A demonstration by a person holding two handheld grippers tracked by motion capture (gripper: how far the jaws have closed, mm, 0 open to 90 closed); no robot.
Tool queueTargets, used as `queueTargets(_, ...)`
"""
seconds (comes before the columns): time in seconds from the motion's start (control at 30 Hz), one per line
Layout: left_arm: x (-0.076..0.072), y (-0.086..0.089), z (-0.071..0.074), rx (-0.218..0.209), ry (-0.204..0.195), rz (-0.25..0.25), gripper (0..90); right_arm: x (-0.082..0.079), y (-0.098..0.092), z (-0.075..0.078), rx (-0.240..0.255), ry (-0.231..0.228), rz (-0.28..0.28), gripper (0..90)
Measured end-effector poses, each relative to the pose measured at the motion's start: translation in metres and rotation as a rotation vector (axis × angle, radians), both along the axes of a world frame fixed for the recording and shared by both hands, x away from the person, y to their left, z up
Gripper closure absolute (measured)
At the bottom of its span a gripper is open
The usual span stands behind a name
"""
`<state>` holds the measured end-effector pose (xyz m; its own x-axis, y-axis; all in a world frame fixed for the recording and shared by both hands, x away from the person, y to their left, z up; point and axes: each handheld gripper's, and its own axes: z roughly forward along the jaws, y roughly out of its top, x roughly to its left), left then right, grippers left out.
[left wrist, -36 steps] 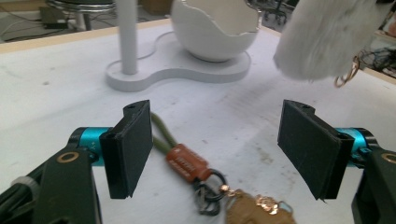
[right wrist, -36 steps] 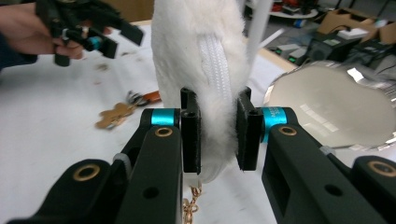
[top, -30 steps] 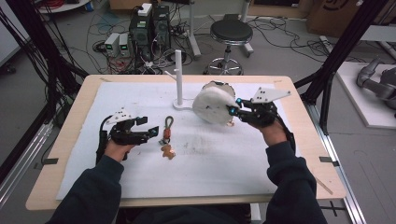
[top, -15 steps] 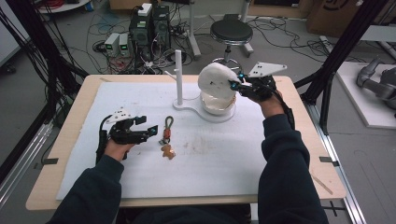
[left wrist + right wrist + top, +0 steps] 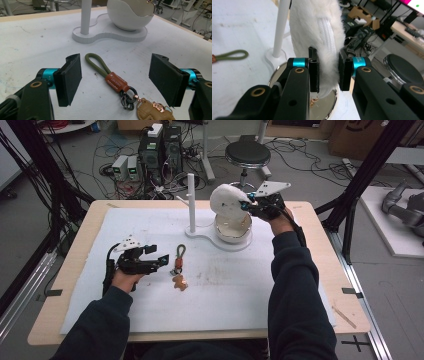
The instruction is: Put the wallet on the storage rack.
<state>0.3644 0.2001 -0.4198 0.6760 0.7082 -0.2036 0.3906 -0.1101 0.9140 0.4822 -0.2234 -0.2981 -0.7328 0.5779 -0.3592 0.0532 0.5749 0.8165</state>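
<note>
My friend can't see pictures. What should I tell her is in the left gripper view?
A keychain with a green loop, an orange tag and a small tan charm lies on the white table cover between the open left gripper. Behind it stands a white stand with a post and an egg-shaped bowl.

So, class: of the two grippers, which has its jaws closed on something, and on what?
The right gripper, raised above the white bowl, has its jaws clamped on the fluffy white pouch. The left gripper stands open around the keychain.
</note>
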Motion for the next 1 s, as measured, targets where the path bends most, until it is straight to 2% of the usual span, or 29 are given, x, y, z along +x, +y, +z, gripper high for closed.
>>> queueTargets(0.1, 0.000, 0.000, 0.000, 0.004, 0.003, -0.005, 26.2, 0.002, 0.001, -0.004, -0.020, 0.009, 0.004, 76.1)
queueTargets(0.27, 0.000, 0.000, 0.000, 0.002, 0.005, -0.004, 26.2, 0.000, -0.003, -0.011, -0.121, -0.019, 0.013, 76.1)
queueTargets(0.47, 0.000, 0.000, -0.001, 0.004, 0.008, -0.005, 26.2, -0.004, -0.015, -0.021, -0.192, -0.015, -0.009, 76.1)
queueTargets(0.5, 0.000, 0.000, -0.001, 0.005, 0.008, -0.005, 26.2, -0.005, -0.014, -0.022, -0.205, -0.031, -0.009, 76.2)
queueTargets(0.67, 0.000, 0.000, -0.001, 0.004, 0.010, -0.004, 26.2, -0.004, -0.007, -0.035, -0.248, -0.037, 0.000, 76.2)
queueTargets(0.7, 0.000, 0.000, -0.001, 0.004, 0.011, -0.004, 26.2, -0.003, -0.002, -0.041, -0.280, -0.039, 0.008, 76.3)
queueTargets(0.73, 0.000, 0.000, -0.001, 0.004, 0.011, -0.004, 26.2, -0.003, -0.002, -0.041, -0.280, -0.039, 0.008, 76.3)
queueTargets(0.83, 0.000, -0.001, -0.001, 0.000, 0.015, -0.005, 26.2, -0.001, 0.007, -0.048, -0.329, -0.047, 0.013, 76.4)
queueTargets(0.9, 0.000, -0.001, -0.002, 0.004, 0.015, -0.008, 26.2, 0.001, 0.012, -0.054, -0.360, -0.033, 0.005, 76.6)
queueTargets(0.97, 0.000, -0.002, -0.002, 0.001, 0.017, -0.009, 26.2, 0.001, 0.014, -0.060, -0.368, -0.024, -0.015, 76.5)
queueTargets(1.0, 0.000, -0.001, -0.002, 0.002, 0.016, -0.010, 26.2, 0.002, 0.012, -0.060, -0.356, -0.024, -0.015, 76.3)
